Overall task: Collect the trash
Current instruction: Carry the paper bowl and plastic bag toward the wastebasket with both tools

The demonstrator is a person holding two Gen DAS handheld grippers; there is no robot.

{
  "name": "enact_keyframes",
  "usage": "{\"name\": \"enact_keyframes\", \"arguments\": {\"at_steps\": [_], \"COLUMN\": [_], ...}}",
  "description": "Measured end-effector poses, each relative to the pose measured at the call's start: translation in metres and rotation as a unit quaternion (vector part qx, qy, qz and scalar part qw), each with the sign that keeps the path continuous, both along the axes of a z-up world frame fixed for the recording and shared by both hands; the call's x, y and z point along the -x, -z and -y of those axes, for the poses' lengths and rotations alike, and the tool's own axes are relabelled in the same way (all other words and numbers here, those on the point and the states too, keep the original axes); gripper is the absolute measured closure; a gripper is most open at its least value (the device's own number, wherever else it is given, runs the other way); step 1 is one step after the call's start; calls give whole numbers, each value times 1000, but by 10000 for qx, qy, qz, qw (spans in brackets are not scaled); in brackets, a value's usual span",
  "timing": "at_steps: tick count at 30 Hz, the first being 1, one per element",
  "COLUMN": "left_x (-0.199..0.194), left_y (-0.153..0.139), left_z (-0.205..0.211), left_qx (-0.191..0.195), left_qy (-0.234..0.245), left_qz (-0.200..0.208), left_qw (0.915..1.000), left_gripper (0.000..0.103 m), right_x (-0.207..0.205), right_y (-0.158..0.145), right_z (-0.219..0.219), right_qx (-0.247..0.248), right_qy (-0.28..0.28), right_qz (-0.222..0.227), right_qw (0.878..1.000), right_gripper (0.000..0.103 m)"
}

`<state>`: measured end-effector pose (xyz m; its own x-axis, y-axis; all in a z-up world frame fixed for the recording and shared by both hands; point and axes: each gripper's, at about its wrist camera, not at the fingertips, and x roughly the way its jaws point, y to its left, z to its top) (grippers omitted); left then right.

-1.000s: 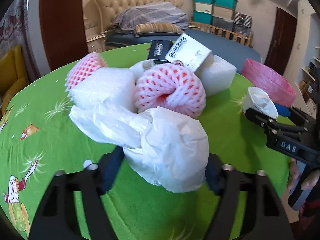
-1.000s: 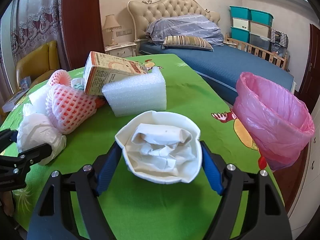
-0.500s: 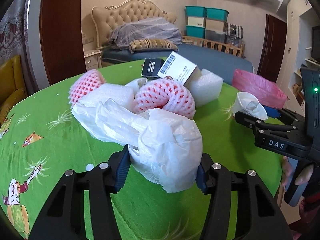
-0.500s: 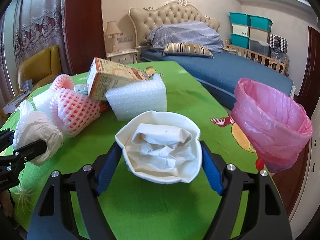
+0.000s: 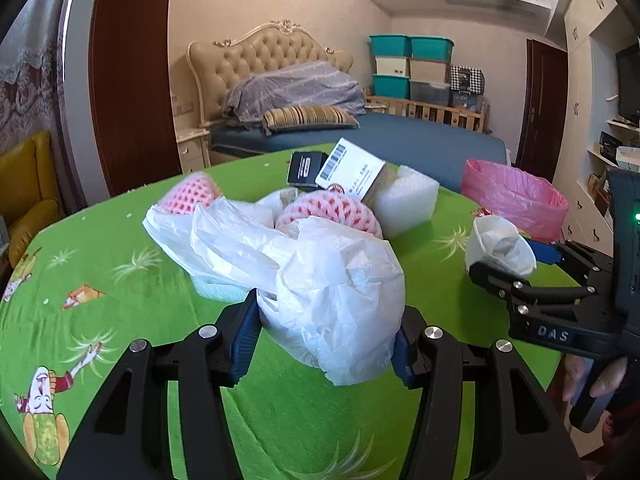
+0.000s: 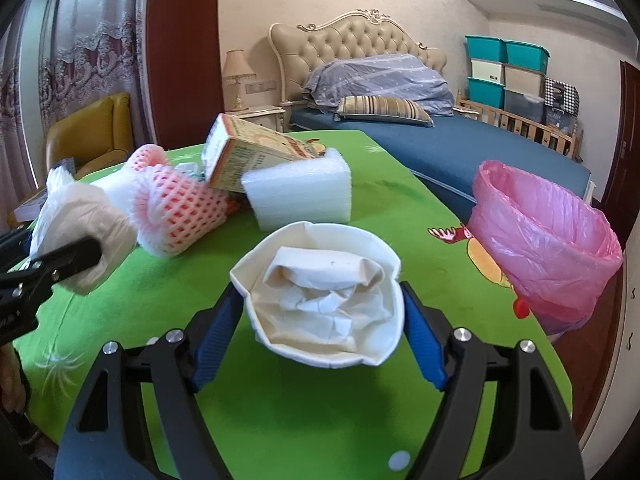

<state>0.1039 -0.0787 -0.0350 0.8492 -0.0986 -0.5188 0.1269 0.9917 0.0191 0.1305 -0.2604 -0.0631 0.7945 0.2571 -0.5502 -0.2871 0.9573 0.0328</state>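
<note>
Blue pads of the left gripper are pinching a crumpled white plastic bag from both sides, the jaws having just been closing on it, and the wad is bulging over them while its loose tail is trailing back onto the heap behind. Close beside it, the right gripper is clamping a squashed white paper cup stuffed with crumpled tissue; its rim is bending inward under the pads, so the grip looks firm enough to carry. Both pieces are being held above the green table (one per hand, presumably so that two go in a single trip).

Further in, toward the table's middle and left side, the rest of the litter is lying in one heap: a pink foam fruit net touching the bag's tail, a second net behind it, a white foam block with a tilted cardboard carton leaning on it, and a small black box at the back.

At the table's right edge a pink bin bag is hanging open-mouthed, likely placed there so trash can be dropped in straight off the table. Neither piece is over it yet.
</note>
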Motion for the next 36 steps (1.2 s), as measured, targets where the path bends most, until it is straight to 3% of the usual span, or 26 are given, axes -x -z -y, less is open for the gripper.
{"name": "enact_keyframes", "arguments": {"at_steps": [21, 31, 36], "left_x": [21, 4, -12], "left_y": [-15, -17, -20], "left_z": [25, 58, 84], "left_qx": [-464, -630, -461], "left_qy": [306, 840, 1193], "left_qz": [650, 492, 320], "left_qw": [9963, 9932, 9913], "left_gripper": [51, 51, 51], "right_x": [33, 32, 32], "right_y": [-31, -37, -37], "right_z": [36, 73, 90], "right_qx": [-132, -152, -174], "right_qy": [285, 746, 928], "right_qz": [623, 719, 758], "right_qw": [9976, 9945, 9926], "right_gripper": [28, 28, 28]}}
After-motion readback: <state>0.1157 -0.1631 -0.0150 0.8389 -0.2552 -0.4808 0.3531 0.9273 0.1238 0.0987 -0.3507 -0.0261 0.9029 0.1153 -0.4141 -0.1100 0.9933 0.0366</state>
